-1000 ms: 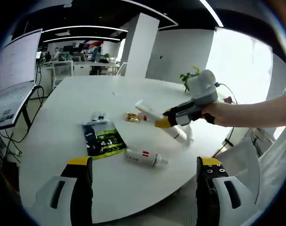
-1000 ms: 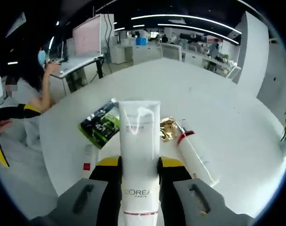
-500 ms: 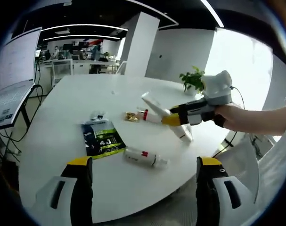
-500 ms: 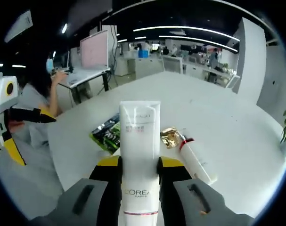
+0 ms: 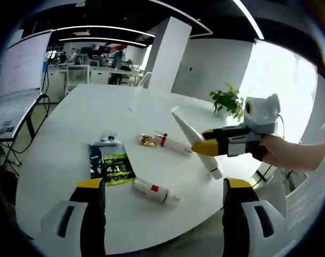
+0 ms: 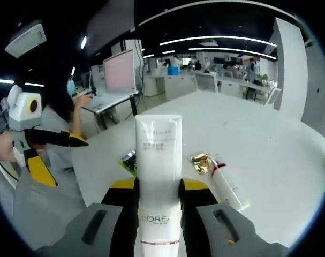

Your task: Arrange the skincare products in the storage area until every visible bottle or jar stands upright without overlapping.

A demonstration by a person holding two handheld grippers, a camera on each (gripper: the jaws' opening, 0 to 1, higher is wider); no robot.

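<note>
One broad white counter [image 5: 71, 128] is lying under both of your hands, carrying the loose products. Your right hand-held gripper [image 6: 158, 188] is clenching a white L'Oréal tube [image 6: 159, 176] between its yellow-tipped jaws, the tube's flat crimped end pointing away from you and up, lifted clear of the counter. In the left gripper view the same right hand-held gripper [image 5: 208, 148] is coming in from the right with that tube [image 5: 190, 139] slanting through it. Your left hand-held gripper [image 5: 165, 190] is standing wide apart, grasping nothing, hovering at the counter's near edge. On the counter a green-and-black sachet [image 5: 110, 163] is lying flat; just beside it a small white bottle [image 5: 151, 191] is lying on its side. Farther off, a red-banded white tube [image 5: 173, 143] is lying down, a crumpled gold wrapper [image 5: 146, 140] at its end.
</note>
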